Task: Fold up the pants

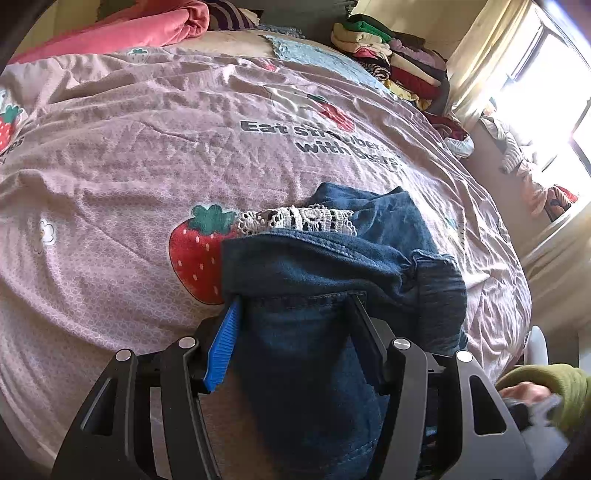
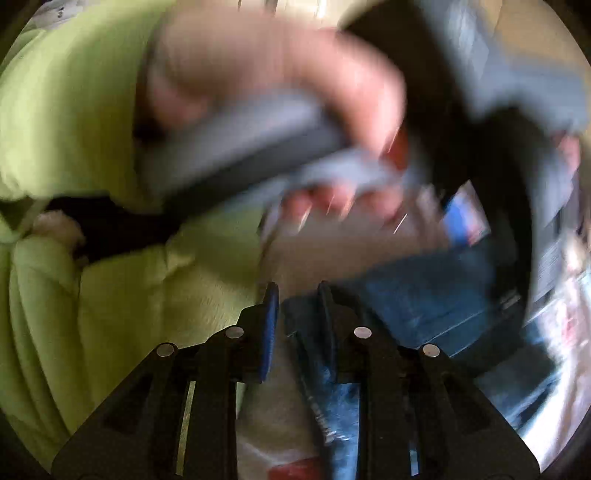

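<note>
Blue denim pants with a white lace trim lie bunched on the pink strawberry bedsheet. My left gripper is shut on a thick fold of them. Denim fills the gap between its fingers and a folded edge hides the tips. In the blurred right wrist view, the right gripper has its jaws a little apart. A denim edge runs through the gap and the pads do not visibly press on it. More of the pants lies beyond it.
A hand on a grey handle and a green sleeve fill the right wrist view close ahead. The same sleeve shows at the bed's near right edge. Stacked clothes and a pink blanket lie at the far side.
</note>
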Available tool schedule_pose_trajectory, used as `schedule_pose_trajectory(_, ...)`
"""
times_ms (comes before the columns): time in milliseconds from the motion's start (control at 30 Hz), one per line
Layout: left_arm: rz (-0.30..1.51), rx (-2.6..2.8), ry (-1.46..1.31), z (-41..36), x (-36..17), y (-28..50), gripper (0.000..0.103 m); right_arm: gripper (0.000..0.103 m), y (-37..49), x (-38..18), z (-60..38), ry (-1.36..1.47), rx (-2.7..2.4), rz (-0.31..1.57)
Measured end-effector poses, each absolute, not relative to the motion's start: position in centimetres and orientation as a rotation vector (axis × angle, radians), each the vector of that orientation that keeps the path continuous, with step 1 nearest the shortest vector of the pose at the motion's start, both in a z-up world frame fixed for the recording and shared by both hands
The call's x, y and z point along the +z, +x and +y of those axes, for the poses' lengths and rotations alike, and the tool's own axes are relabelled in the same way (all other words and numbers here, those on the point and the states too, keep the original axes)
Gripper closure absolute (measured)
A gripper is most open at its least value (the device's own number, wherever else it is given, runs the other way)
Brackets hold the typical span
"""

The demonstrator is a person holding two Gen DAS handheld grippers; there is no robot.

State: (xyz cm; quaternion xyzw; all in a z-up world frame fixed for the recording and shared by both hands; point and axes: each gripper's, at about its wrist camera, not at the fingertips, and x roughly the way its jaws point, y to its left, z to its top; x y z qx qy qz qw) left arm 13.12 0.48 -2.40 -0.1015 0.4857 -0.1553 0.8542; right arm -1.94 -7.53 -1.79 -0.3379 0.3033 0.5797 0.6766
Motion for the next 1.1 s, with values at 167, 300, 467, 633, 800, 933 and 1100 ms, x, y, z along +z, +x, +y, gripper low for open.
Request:
schedule_pose_trajectory(167, 1.014, -0.332, -0.223, 0.7, -2.6, 13.2, 0.046, 0.087, -2.5, -1.3, -8.6, -0.688, 1.318, 0.711)
schedule_pose_trajectory(300, 1.008, -0.328, -0.229, 0.7, -2.6, 13.1, 0.046, 0.087, -3.2, -0.7, -9.3, -0.653, 1.314, 0.733)
schedule_pose_trajectory(467, 0.988, -0.319, -0.22, 0.5, -2.0, 12.5, 0.047, 0.086, -4.0, 0.8, -10.4, -0.61, 1.326, 0.77)
schedule_pose_trajectory(633, 0.965, -0.319, -0.221, 0.6, -1.0, 11.8, 0.048, 0.078, -5.4, 2.8, -13.1, -0.53, 1.271, 0.734)
schedule_pose_trajectory(800, 0.935, -0.322, -0.204, 0.2, 0.2, 11.0, 0.048, 0.064, -4.4, 6.1, -17.0, -0.425, 1.198, 0.684)
schedule_pose_trajectory(933, 0.911, -0.316, -0.189, 0.0, 1.3, 10.2, 0.005, 0.053, -3.6, 8.9, -18.6, -0.377, 1.135, 0.643)
schedule_pose_trajectory(1100, 0.867, -0.299, -0.137, -0.4, 2.9, 9.2, 0.005, 0.043, -1.9, 8.8, -19.3, -0.33, 1.064, 0.604)
